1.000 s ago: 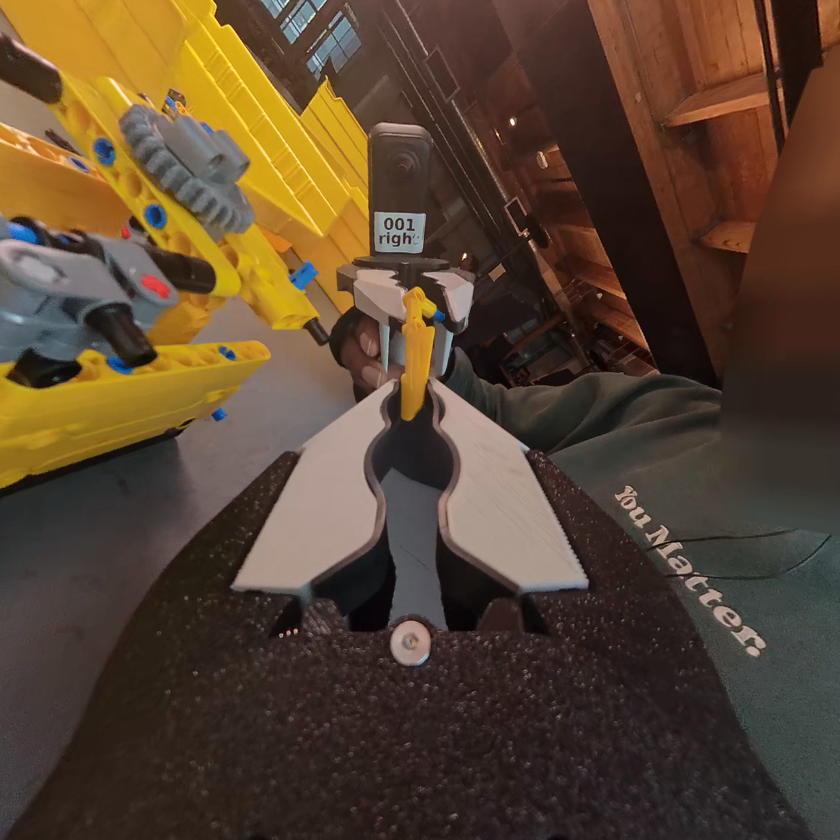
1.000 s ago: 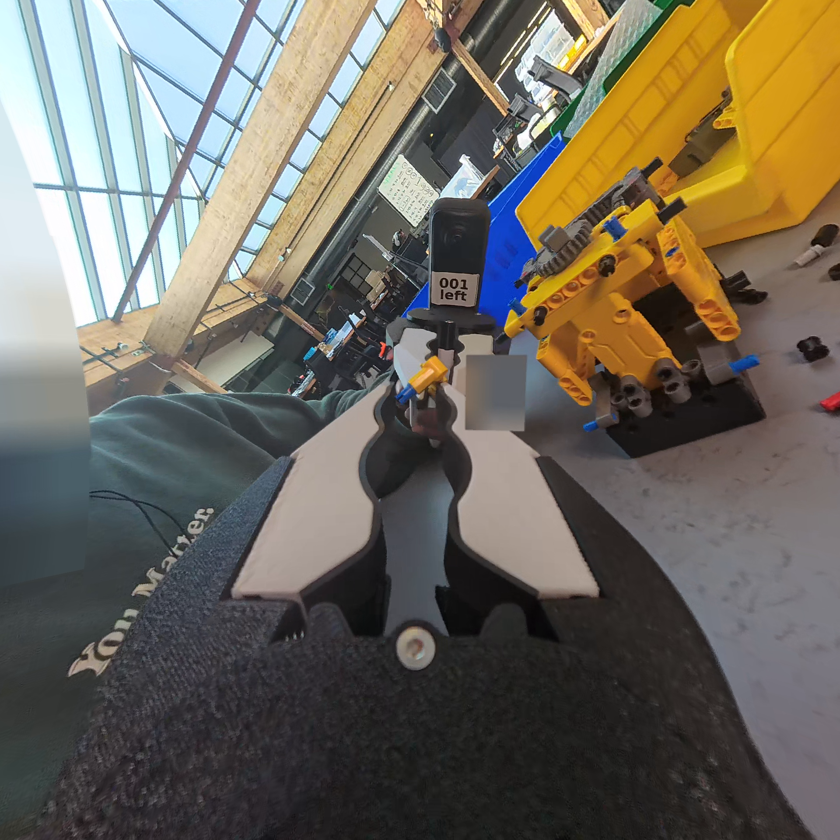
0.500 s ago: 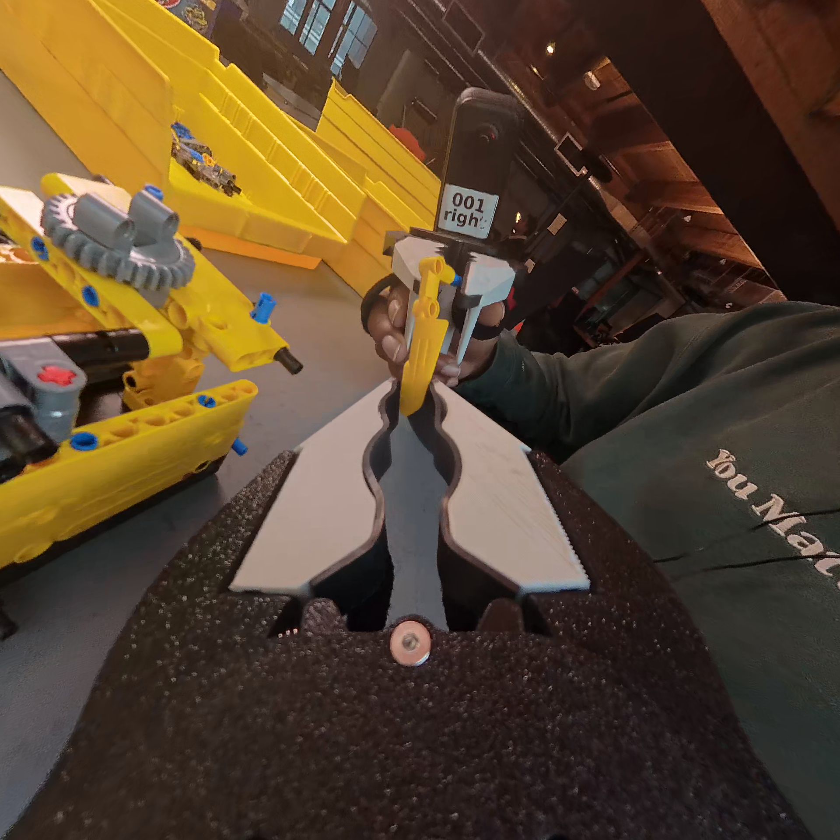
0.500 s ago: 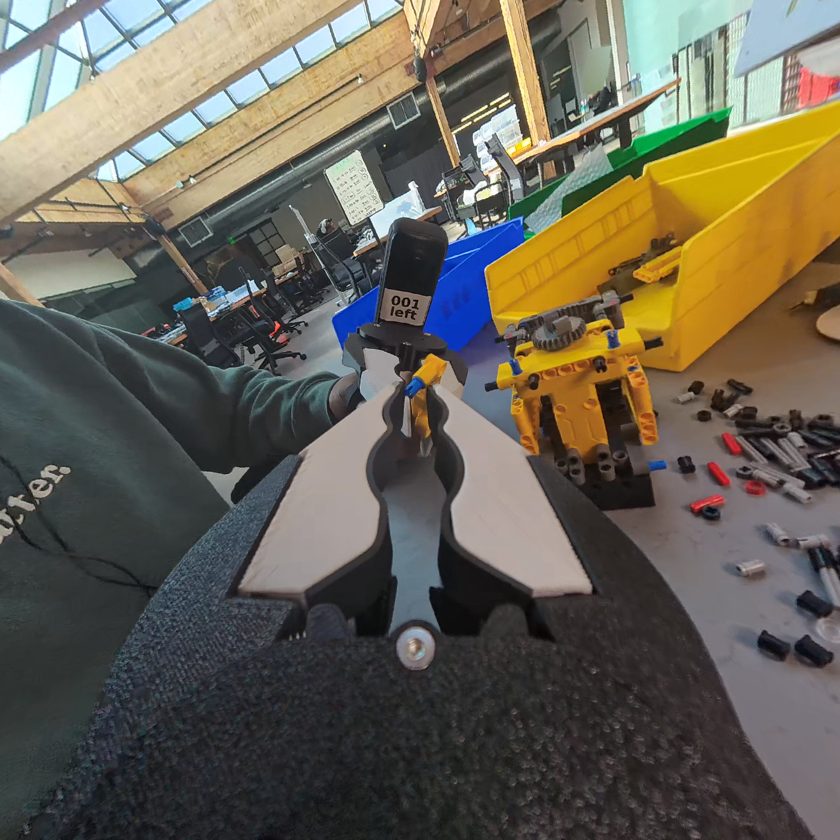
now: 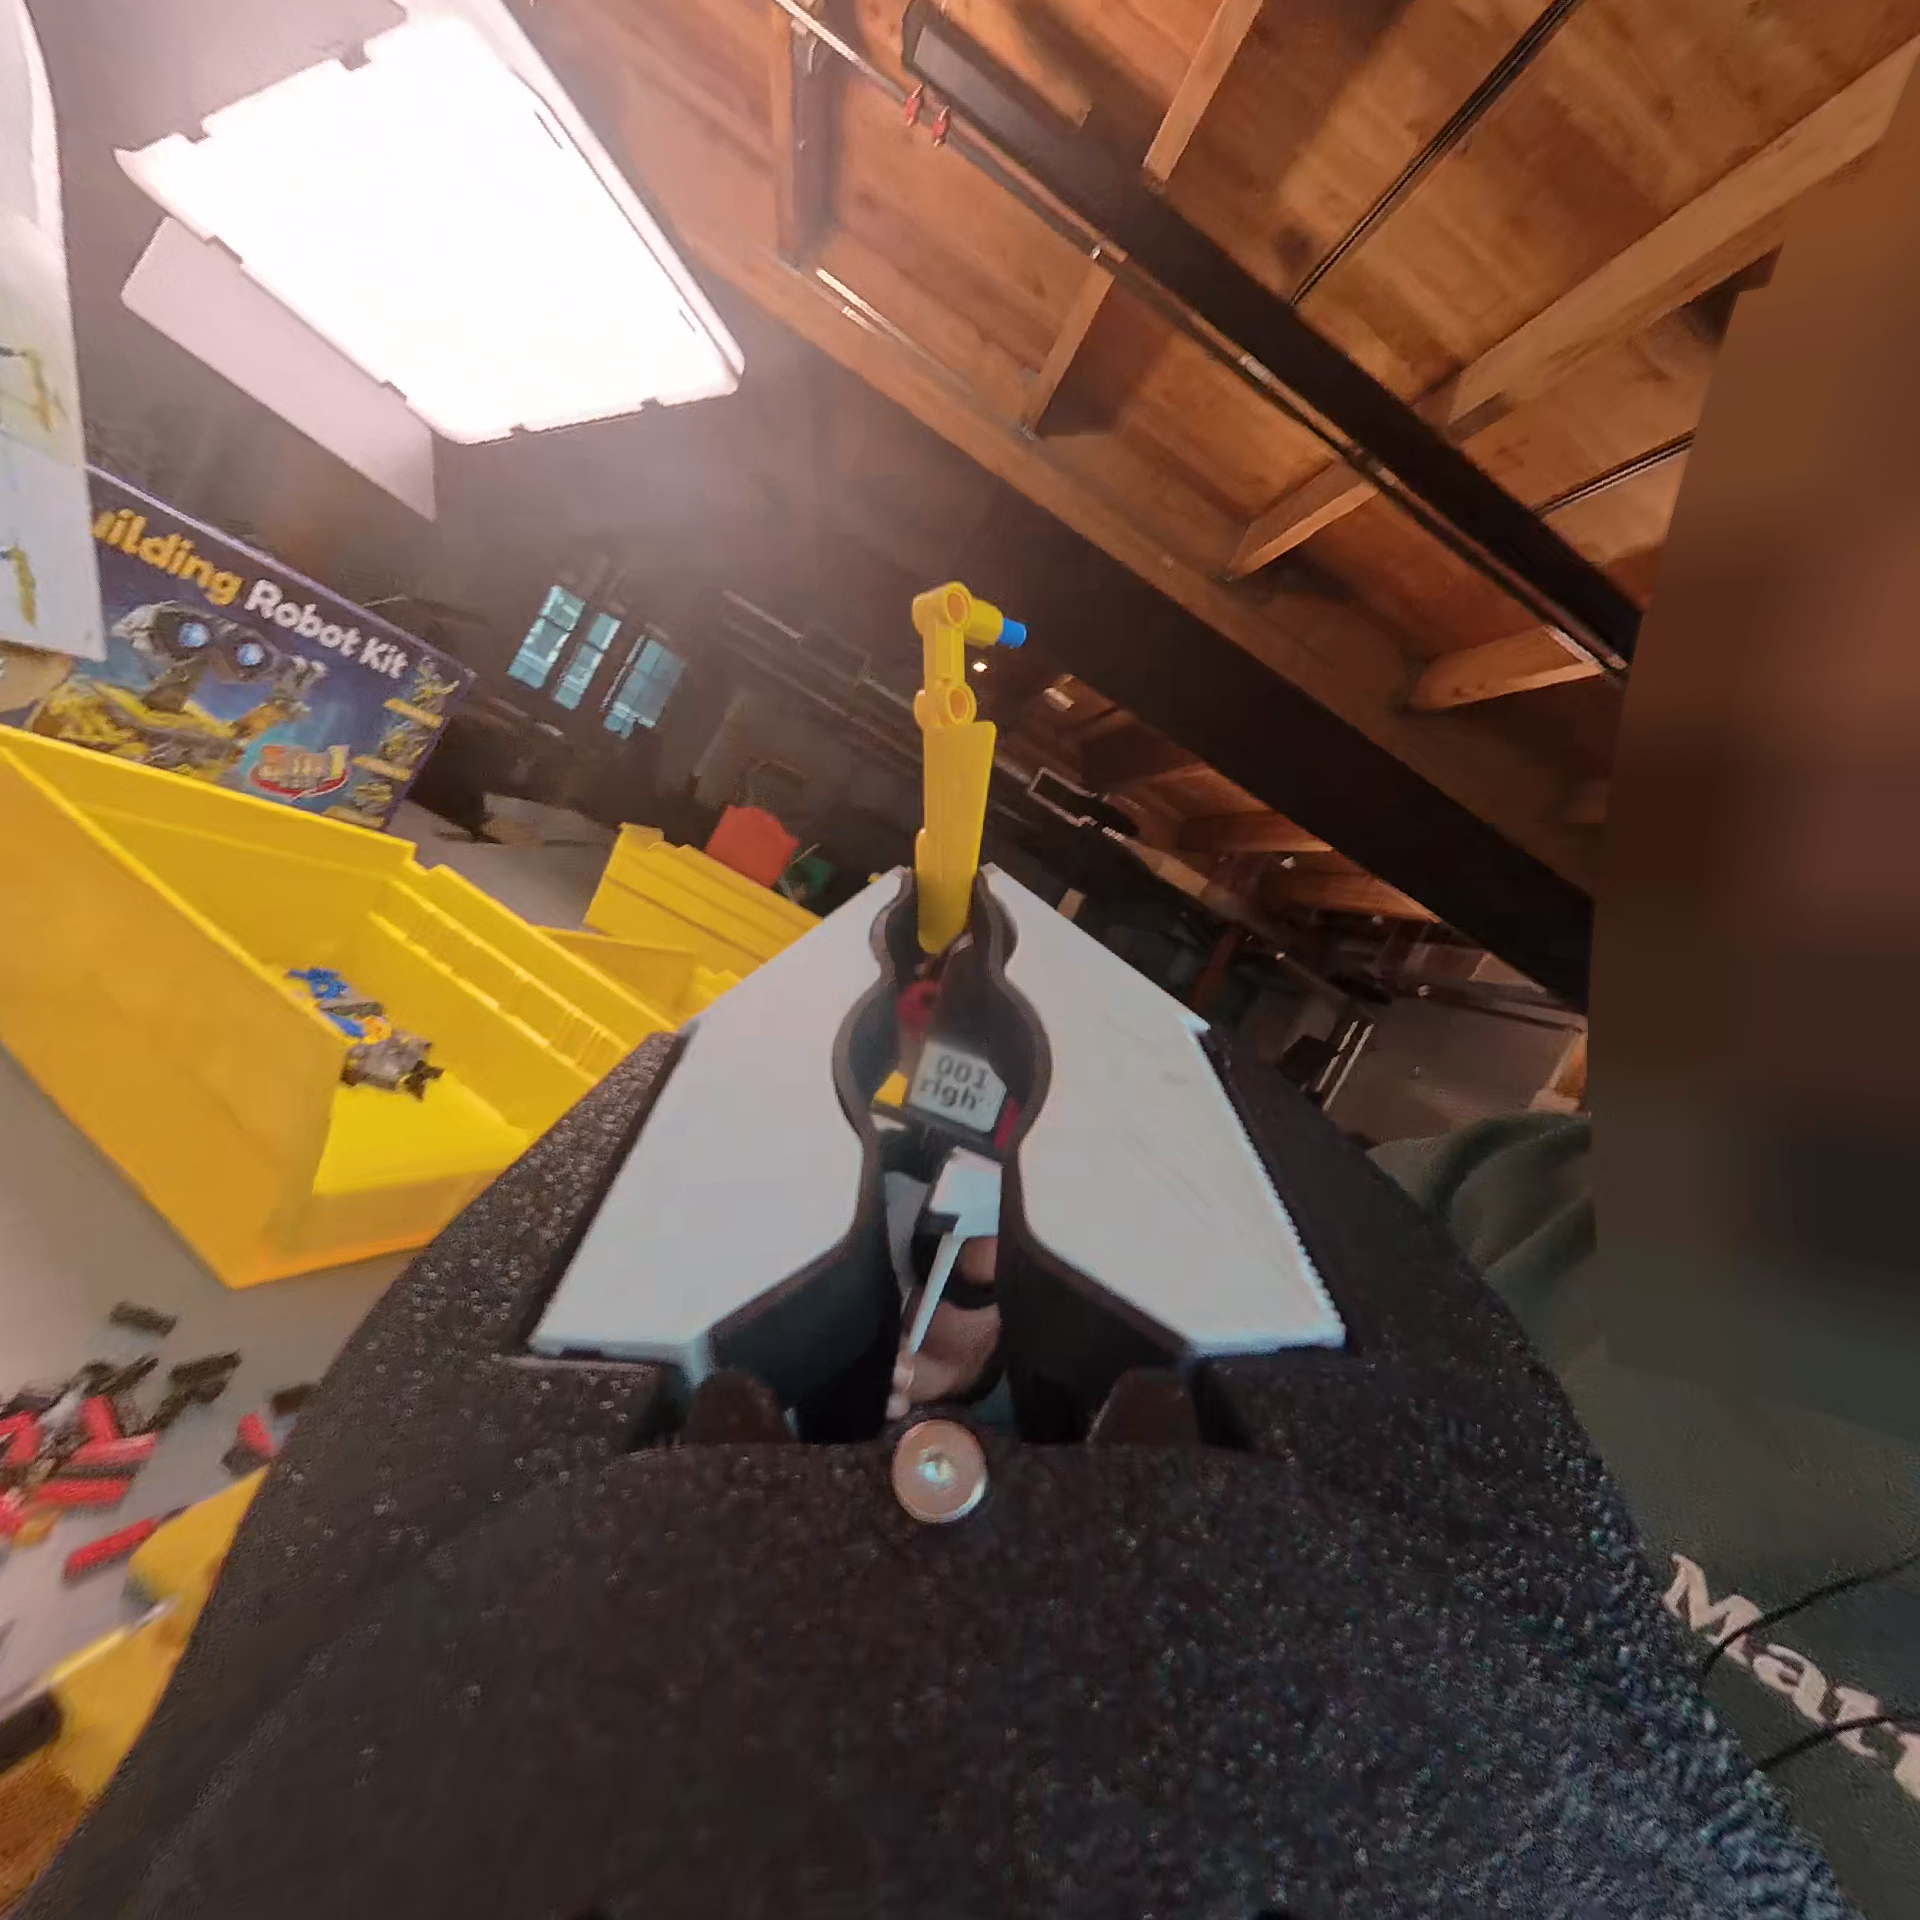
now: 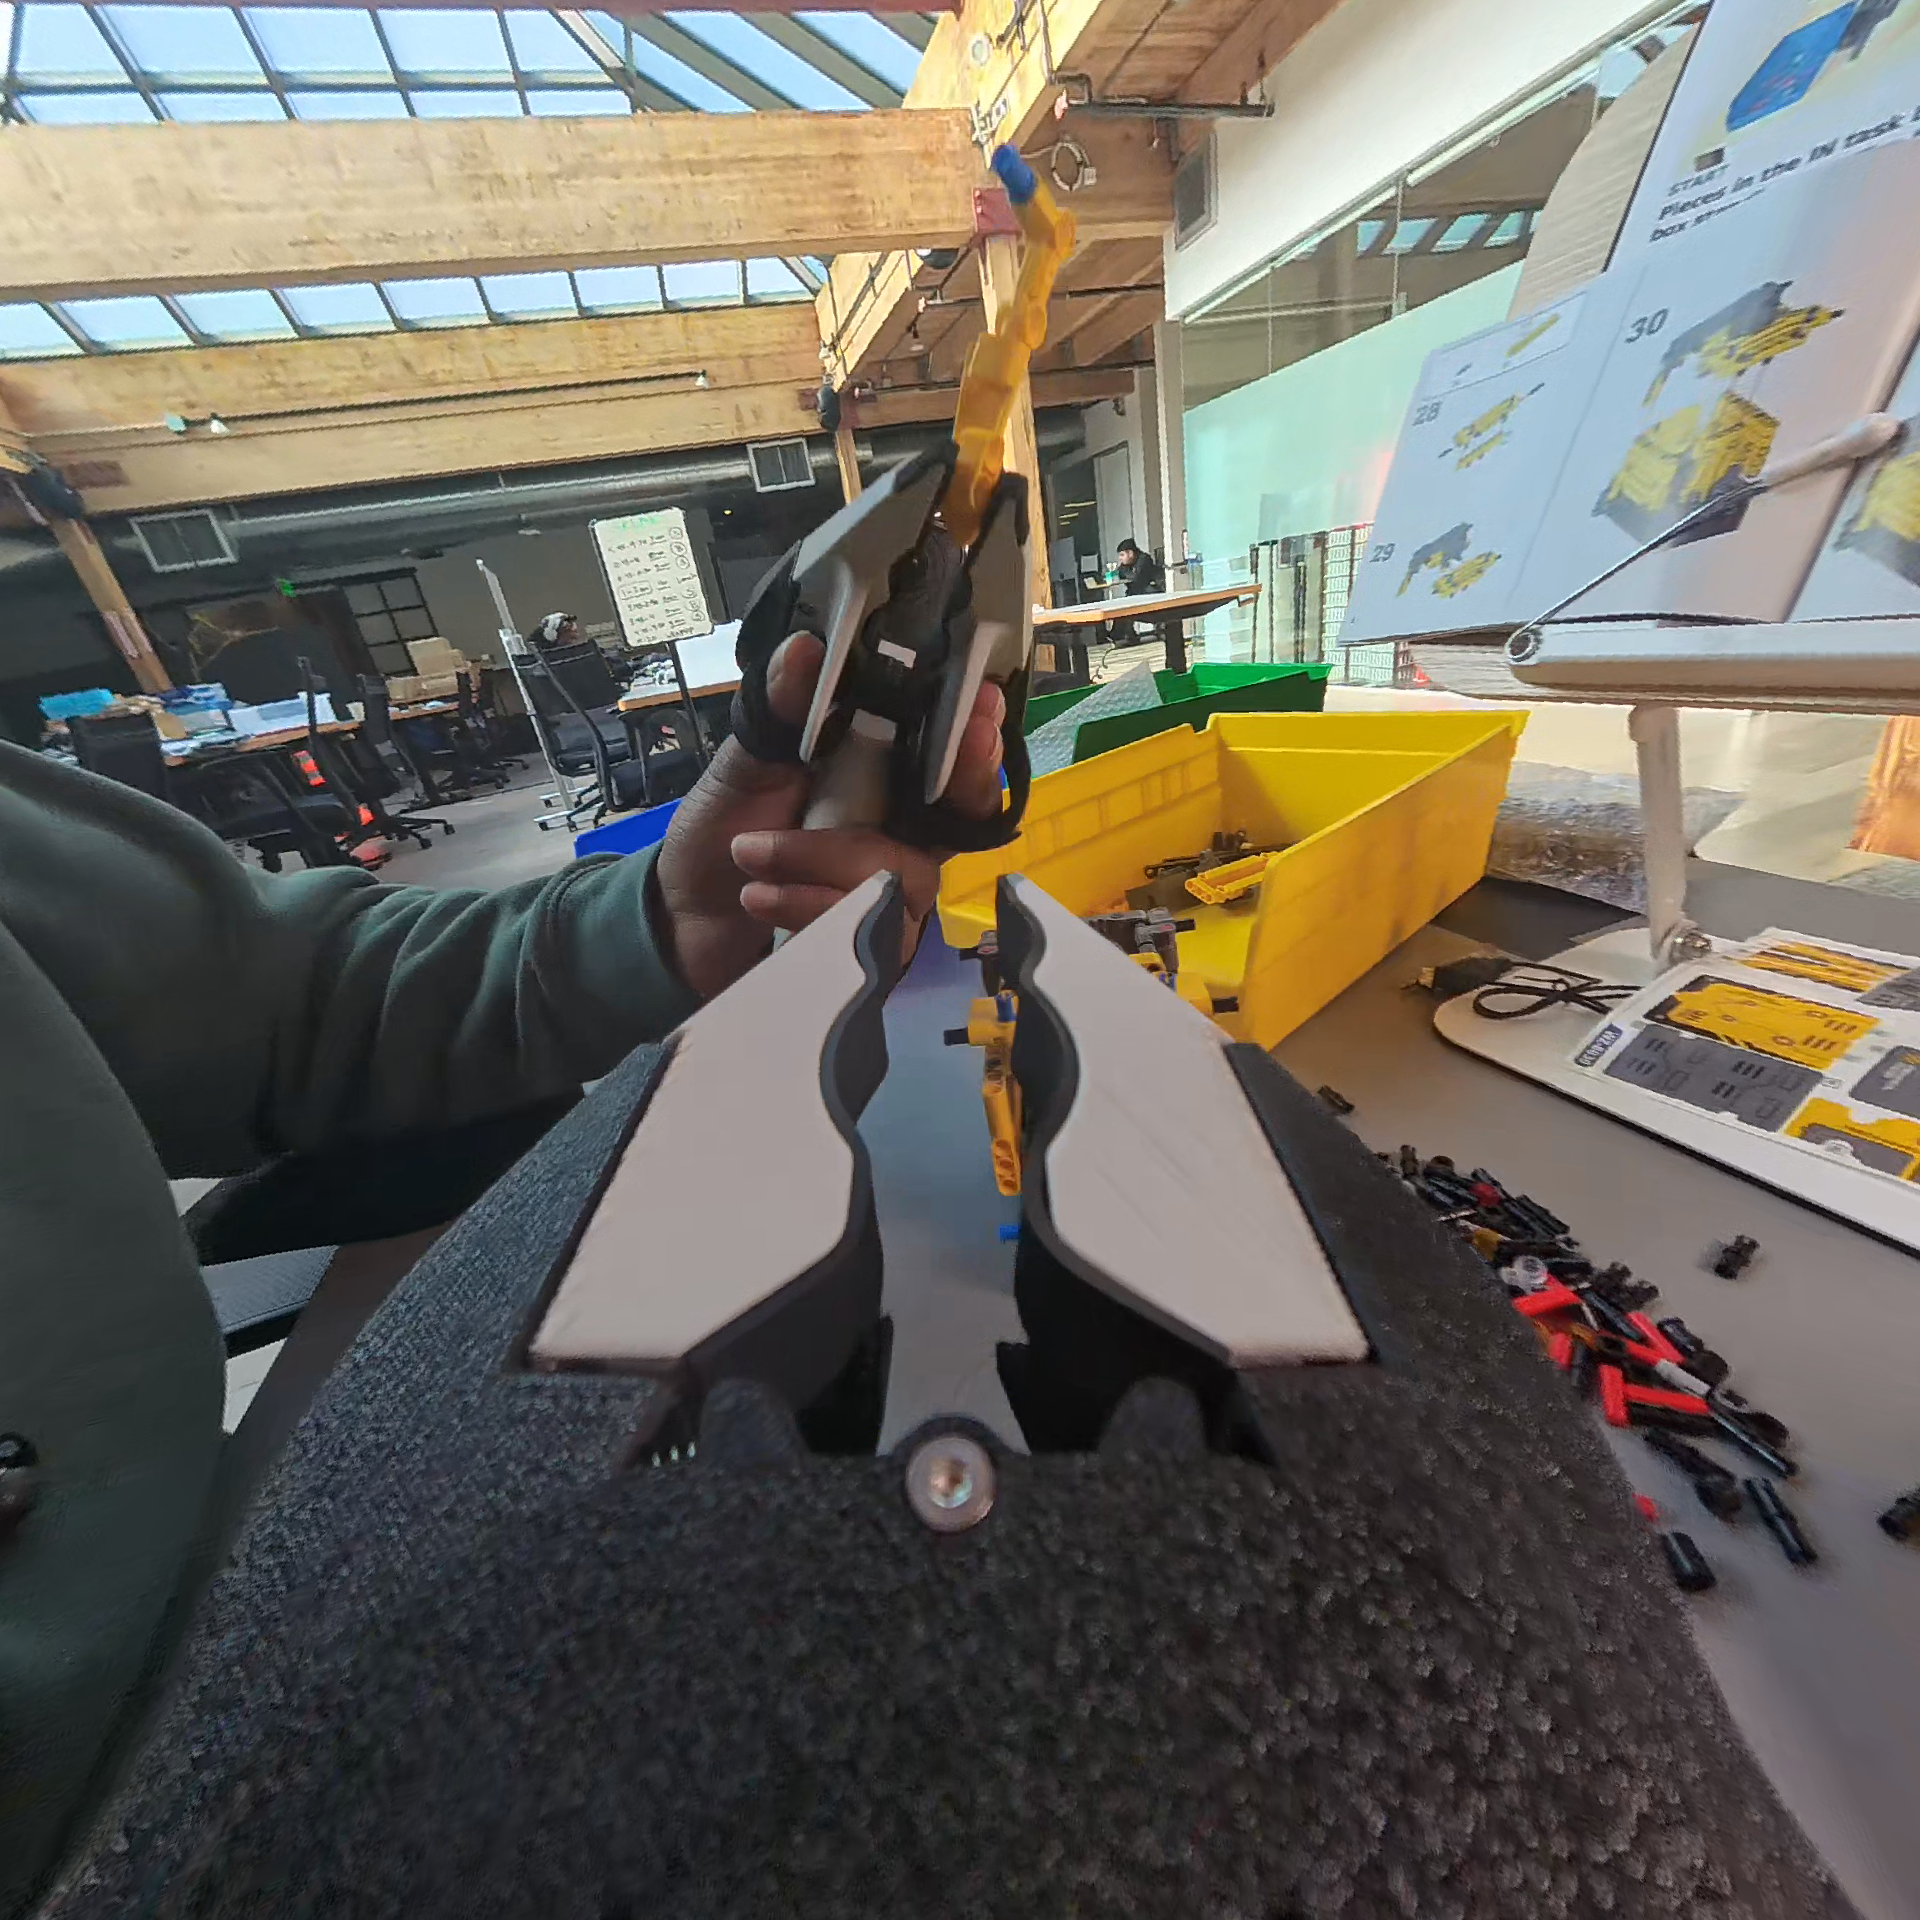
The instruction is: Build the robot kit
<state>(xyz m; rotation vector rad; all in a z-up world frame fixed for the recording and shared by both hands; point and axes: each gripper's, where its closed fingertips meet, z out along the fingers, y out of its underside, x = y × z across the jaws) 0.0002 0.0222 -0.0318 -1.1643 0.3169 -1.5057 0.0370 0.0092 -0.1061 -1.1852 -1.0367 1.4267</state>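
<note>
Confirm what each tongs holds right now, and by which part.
Left tongs pinch the yellow beam piece by its lower end; its blue pin end points up. Right tongs are open, empty.

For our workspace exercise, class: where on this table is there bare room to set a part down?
Bare grey table lies nearer the camera than the scattered black and red pins. A narrow strip runs between those pins and the printed sheet. The pins and the yellow bin are crowded.
</note>
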